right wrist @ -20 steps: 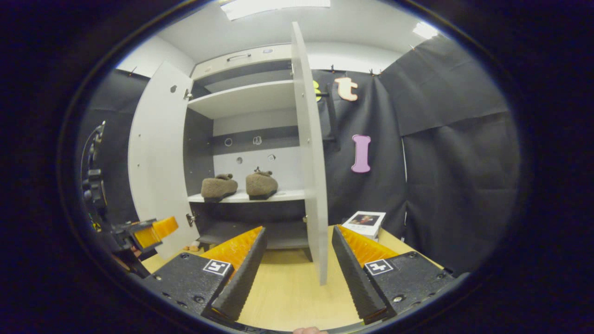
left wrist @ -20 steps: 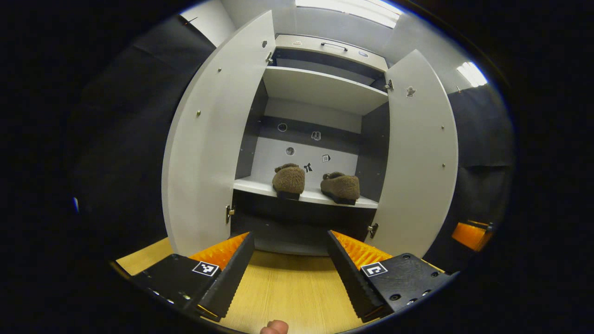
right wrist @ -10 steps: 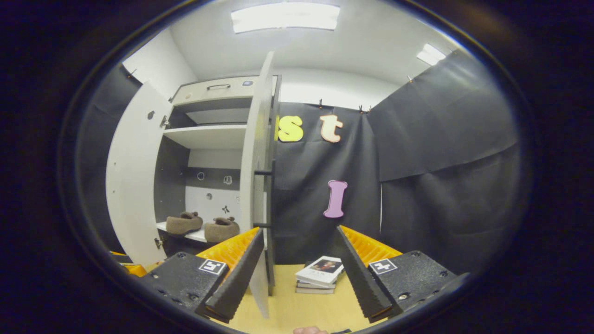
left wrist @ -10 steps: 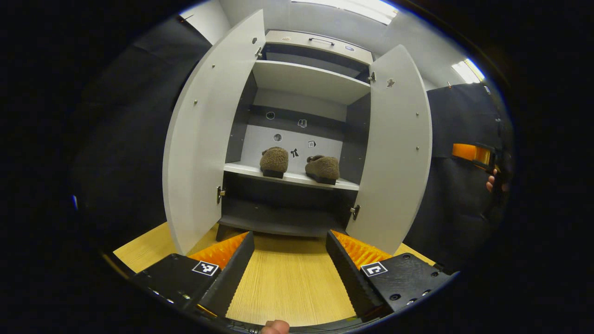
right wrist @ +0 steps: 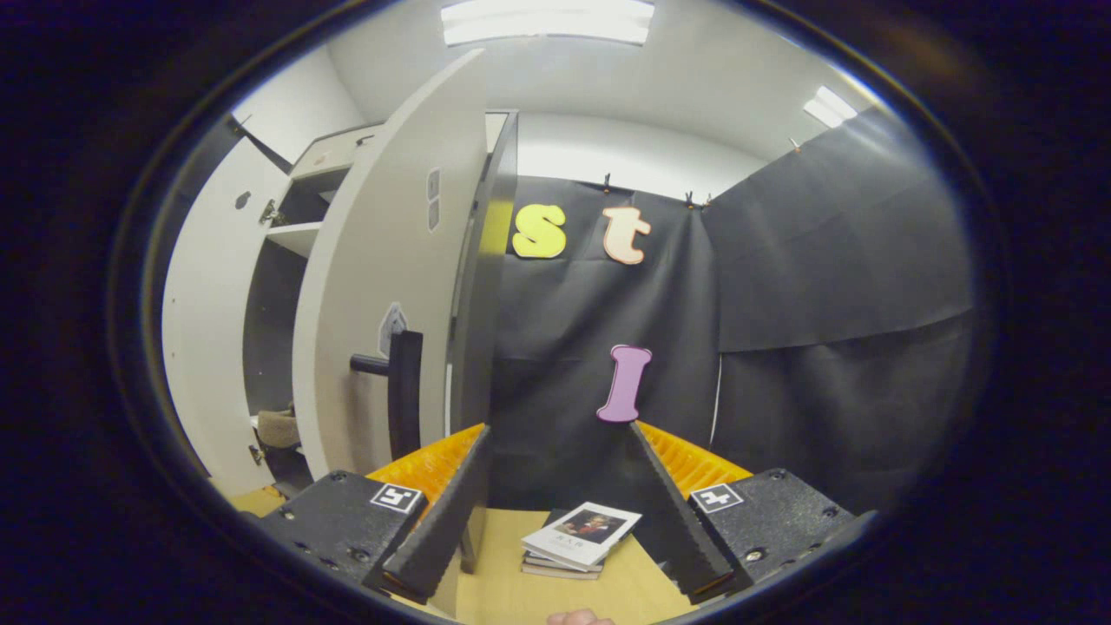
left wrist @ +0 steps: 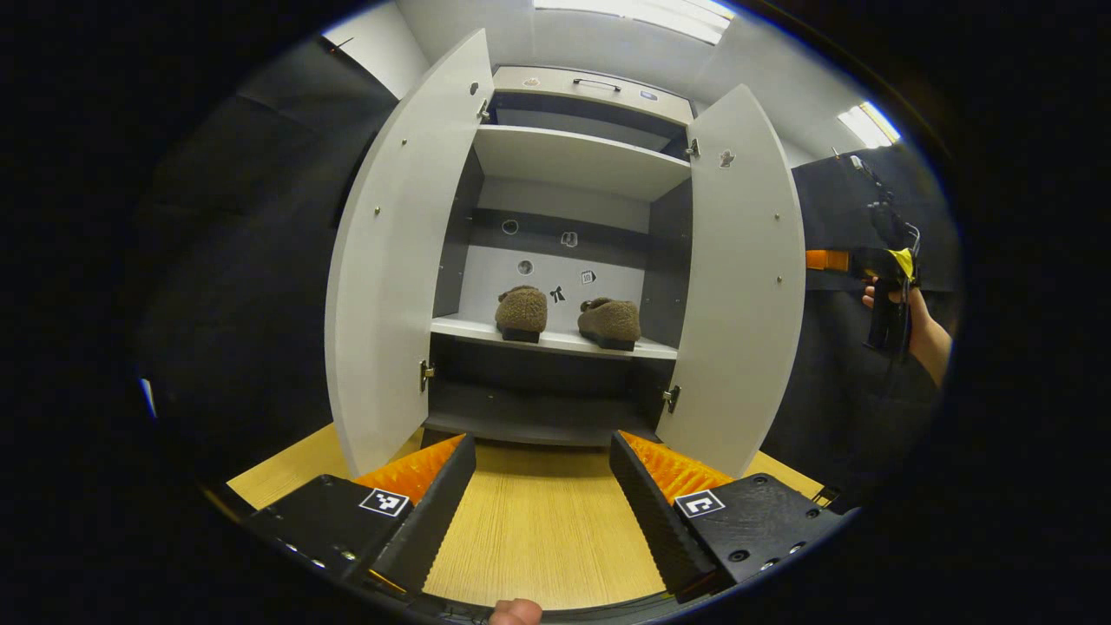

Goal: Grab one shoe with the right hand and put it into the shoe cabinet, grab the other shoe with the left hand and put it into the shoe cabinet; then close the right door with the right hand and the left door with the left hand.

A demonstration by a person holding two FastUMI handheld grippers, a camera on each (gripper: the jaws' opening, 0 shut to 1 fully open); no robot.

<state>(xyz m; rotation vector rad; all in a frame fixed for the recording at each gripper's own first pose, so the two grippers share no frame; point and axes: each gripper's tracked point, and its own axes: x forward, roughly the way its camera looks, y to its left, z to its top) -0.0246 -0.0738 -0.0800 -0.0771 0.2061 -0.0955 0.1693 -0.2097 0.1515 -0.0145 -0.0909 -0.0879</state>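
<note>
Round behind the right door (right wrist: pixel 382 286) swings the right hand-held gripper (right wrist: pixel 555 512), fingers spread wide and empty; push flat near the handle (right wrist: pixel 401 391), steadily.

- In the right gripper view, one shoe (right wrist: pixel 278 427) at nine o'clock is mostly hidden behind the right door (right wrist: pixel 382 286); only its end peeks out.
- The stickers (left wrist: pixel 555 260) on the cabinet's back wall, near twelve o'clock of the shoes in the left gripper view, are too small to make out.
- The lower books (right wrist: pixel 560 566) at six o'clock are covered by the top one.
- A fingertip (left wrist: pixel 514 613) at six o'clock is cut off by the edge.
</note>
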